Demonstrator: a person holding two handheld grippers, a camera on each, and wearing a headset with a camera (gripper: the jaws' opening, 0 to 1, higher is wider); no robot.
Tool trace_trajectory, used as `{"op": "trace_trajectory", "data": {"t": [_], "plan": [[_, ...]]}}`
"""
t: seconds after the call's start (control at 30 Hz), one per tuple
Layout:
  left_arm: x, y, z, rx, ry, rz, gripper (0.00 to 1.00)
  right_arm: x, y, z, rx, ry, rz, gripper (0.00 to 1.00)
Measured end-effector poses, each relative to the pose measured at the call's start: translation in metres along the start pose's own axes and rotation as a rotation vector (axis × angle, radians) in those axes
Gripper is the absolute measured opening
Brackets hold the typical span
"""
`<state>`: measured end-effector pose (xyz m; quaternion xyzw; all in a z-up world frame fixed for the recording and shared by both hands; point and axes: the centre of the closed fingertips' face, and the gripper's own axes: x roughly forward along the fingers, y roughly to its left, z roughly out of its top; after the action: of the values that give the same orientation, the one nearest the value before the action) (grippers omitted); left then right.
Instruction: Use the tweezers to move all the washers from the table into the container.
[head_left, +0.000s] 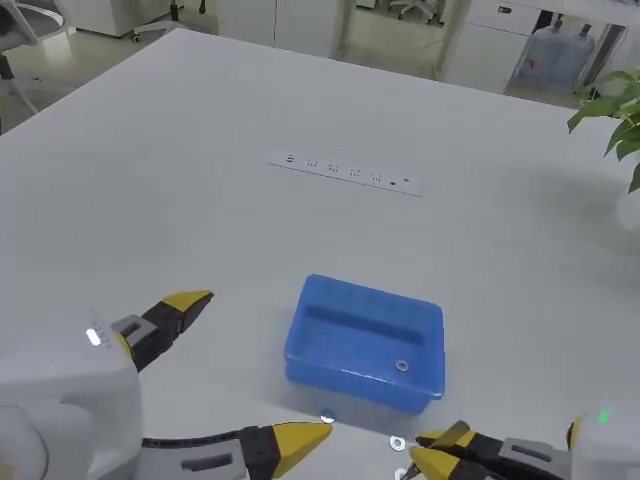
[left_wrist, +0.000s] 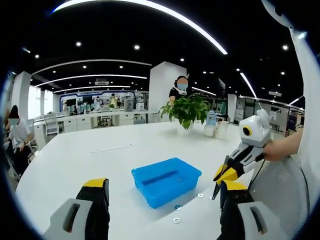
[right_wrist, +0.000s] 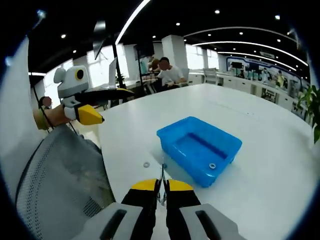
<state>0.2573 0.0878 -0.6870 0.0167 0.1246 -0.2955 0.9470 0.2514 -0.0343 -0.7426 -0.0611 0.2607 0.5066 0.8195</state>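
The blue container stands on the white table with one washer inside. Three washers lie on the table before it, one by its front wall, another near my right gripper. That gripper is shut on thin metal tweezers, which point toward the container; a washer lies left of their tips. My left gripper is open and holds nothing, left of the container. In its own view my left gripper faces the container and loose washers.
A power strip is set into the table beyond the container. A green plant stands at the far right edge. A mesh chair back is close on the near side. People sit at desks in the background.
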Motion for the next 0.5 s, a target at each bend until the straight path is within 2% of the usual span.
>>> {"op": "trace_trajectory", "data": {"t": [0.13,0.2,0.33,0.4,0.43,0.5], "plan": [[0.000,0.000,0.000,0.002,-0.001,-0.001,0.93,-0.005,-0.005,0.027,-0.025,-0.039,0.006,0.02],[0.000,0.001,0.001,0.001,-0.003,0.002,0.93,-0.005,-0.010,0.045,-0.050,-0.078,0.006,0.02],[-0.001,0.003,0.001,-0.002,-0.004,0.010,0.92,0.001,-0.027,0.072,-0.014,-0.148,-0.006,0.02],[-0.001,0.003,0.001,-0.007,-0.008,0.012,0.92,0.007,-0.040,0.076,-0.015,-0.139,-0.041,0.02],[-0.001,0.004,0.001,-0.006,-0.006,0.015,0.92,0.010,-0.047,0.073,-0.036,-0.105,-0.076,0.02],[-0.002,0.004,0.001,-0.008,-0.007,0.017,0.92,0.017,-0.056,0.070,-0.075,-0.059,-0.110,0.02]]}}
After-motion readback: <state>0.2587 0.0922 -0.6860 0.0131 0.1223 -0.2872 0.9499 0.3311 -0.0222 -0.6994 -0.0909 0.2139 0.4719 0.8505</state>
